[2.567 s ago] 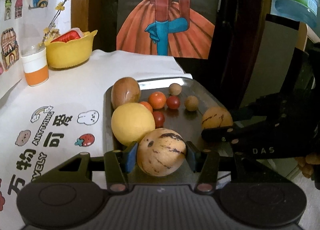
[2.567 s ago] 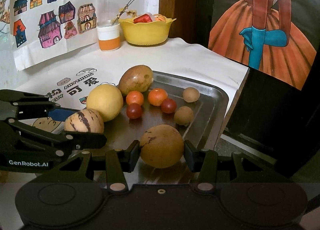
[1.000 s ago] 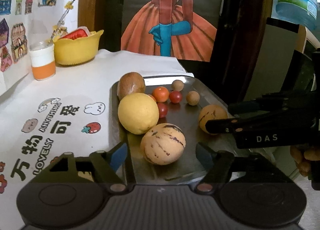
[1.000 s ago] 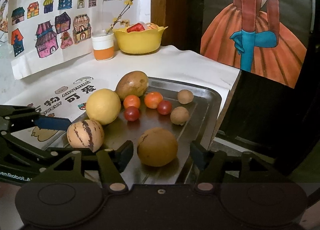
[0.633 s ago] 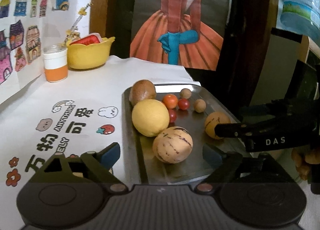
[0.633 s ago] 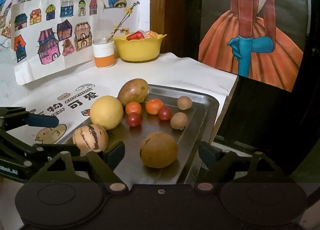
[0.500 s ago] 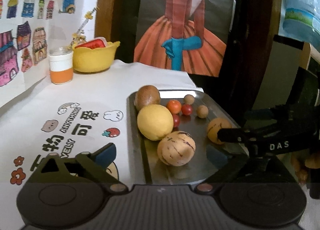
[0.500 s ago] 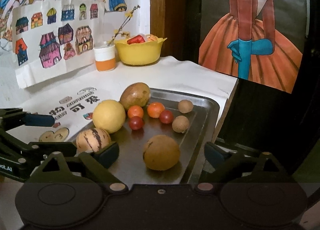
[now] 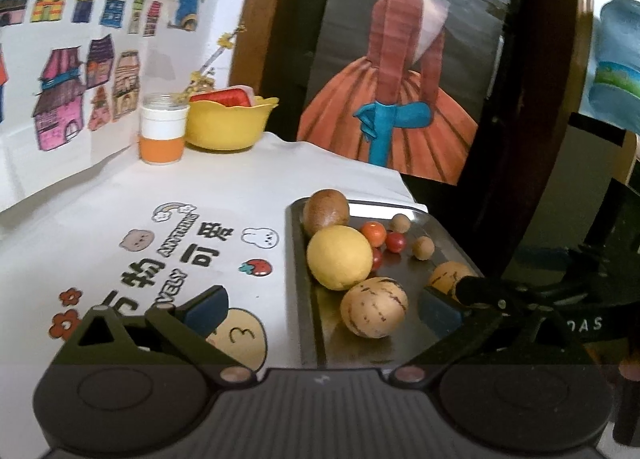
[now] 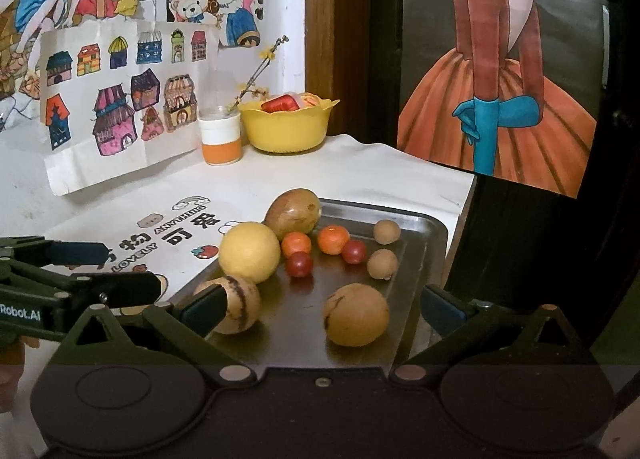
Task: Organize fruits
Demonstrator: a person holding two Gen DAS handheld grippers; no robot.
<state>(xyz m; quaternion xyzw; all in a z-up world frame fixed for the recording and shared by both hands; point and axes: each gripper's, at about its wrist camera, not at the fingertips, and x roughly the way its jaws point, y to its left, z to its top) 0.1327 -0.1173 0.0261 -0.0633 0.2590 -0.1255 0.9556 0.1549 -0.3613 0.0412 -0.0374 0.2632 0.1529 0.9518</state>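
Observation:
A metal tray [image 9: 301, 299] lies on the white cloth with several fruits in it. A striped pale melon [image 9: 374, 307] sits at its near end, behind it a yellow round fruit [image 9: 339, 257] and a brown fruit [image 9: 325, 211]. My left gripper [image 9: 323, 310] is open, raised and drawn back, with nothing between its fingers. My right gripper [image 10: 322, 307] is also open, above the near edge of the tray [image 10: 424, 227]. An orange-brown round fruit [image 10: 356, 315] rests free just beyond it. The striped melon [image 10: 240, 307] lies behind its left finger. Small tomatoes and brown longans sit mid-tray.
A yellow bowl [image 9: 230, 123] with red items and an orange-and-white cup [image 9: 163, 135] stand at the back by the wall drawings. The table ends right beside the tray, with a dark door and a dress painting beyond. Printed cloth [image 9: 180, 219] spreads left of the tray.
Both grippers went from shut on their fruits to open and pulled back and up. The striped melon and the orange-brown fruit stayed on the tray.

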